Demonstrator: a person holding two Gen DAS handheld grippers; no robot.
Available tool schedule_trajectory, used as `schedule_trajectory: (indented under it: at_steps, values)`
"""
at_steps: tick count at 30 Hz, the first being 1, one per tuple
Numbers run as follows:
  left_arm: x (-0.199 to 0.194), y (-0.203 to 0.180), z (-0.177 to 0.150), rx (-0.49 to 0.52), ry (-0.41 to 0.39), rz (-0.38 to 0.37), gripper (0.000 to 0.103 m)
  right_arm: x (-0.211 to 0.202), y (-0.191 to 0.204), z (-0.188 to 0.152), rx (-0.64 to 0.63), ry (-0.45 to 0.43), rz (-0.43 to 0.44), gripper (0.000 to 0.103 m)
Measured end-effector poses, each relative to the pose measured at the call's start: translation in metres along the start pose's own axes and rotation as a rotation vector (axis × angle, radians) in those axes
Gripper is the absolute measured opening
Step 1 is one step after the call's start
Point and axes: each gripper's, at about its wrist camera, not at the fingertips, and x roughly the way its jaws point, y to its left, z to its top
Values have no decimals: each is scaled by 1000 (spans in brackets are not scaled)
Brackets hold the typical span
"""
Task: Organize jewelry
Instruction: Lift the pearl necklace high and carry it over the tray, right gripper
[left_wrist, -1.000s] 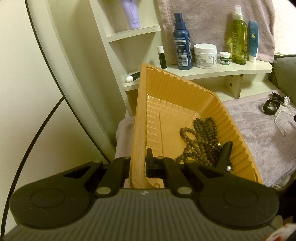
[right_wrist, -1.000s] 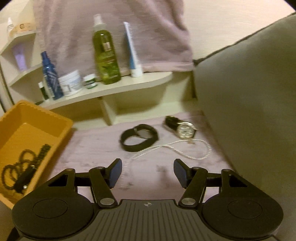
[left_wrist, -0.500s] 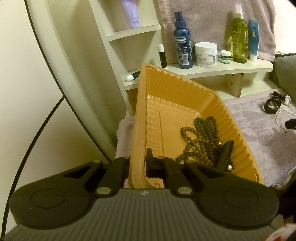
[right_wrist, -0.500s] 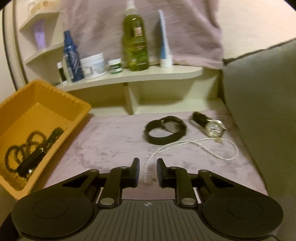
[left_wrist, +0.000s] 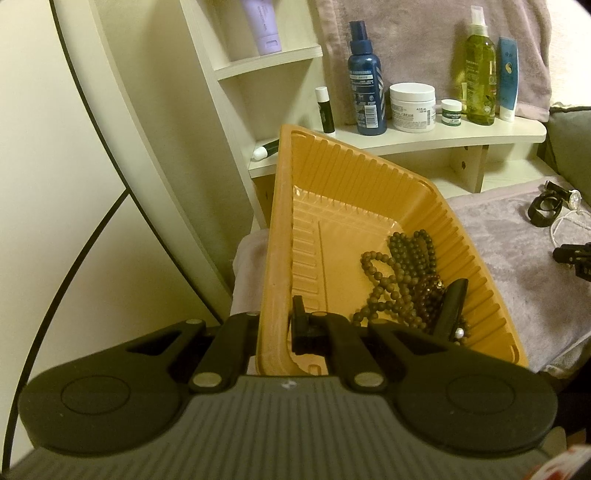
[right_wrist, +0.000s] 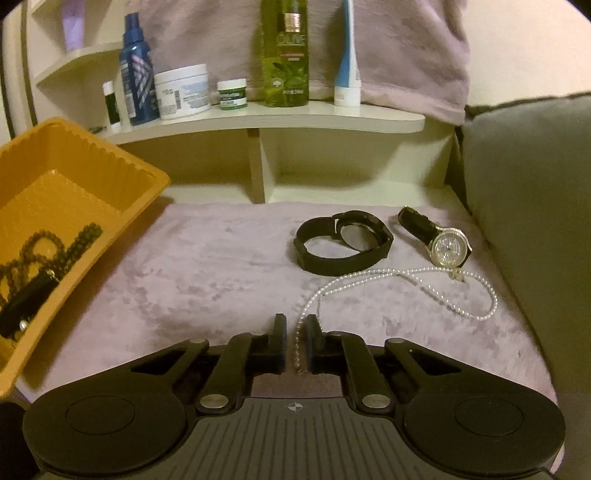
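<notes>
Two grippers angle downward: the left gripper (left_wrist: 275, 325) clamps the tilted orange tray's (left_wrist: 271, 258) rim. On the mauve cloth (right_wrist: 221, 266), the right gripper (right_wrist: 295, 341) has closed on the pearl necklace (right_wrist: 369, 275).

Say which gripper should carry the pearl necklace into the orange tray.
Right. The right gripper is shut on the pearl necklace end; the left gripper is shut on the orange tray rim, steadying it.
</notes>
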Motion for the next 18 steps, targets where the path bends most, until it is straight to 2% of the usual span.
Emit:
schedule_trajectory:
  at_steps: [1, 7, 18]
  values:
    - [0, 0, 0, 0, 0, 0, 3, 0, -1, 0, 1, 2, 2, 2]
    - [0, 0, 1, 3, -1, -1, 3, -18, -11, 2, 45, -22, 29, 2]
    - [-1, -2, 2, 5, -4, -1, 4, -96, -13, 44, 33, -199, 70, 2]
